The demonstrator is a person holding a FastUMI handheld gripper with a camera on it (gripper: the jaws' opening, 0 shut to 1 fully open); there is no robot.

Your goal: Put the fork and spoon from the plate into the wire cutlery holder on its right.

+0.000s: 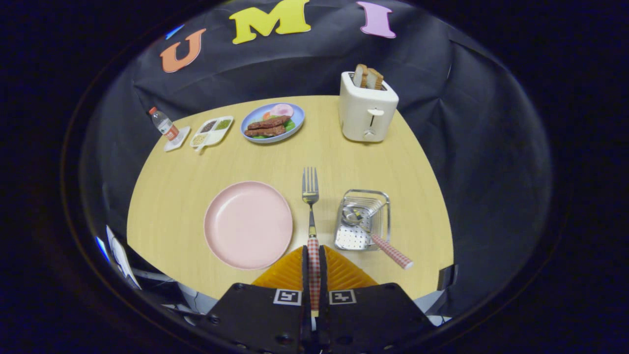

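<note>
My gripper (313, 251) is shut on the fork (310, 199) by its red-checked handle, clamped between both orange fingers (287, 270). The fork's metal tines point straight ahead, held above the table between the pink plate (248, 224) and the wire cutlery holder (363, 221). The plate, left of the fingers, has nothing on it. In the holder, right of the fingers, lies the spoon (378, 236), bowl inside and checked handle sticking out over the near right rim.
A white toaster (367, 110) with bread slices stands beyond the holder. At the far side of the round wooden table (172, 196) are a blue plate of food (272, 123), a divided condiment tray (211, 132) and a small water bottle (164, 125).
</note>
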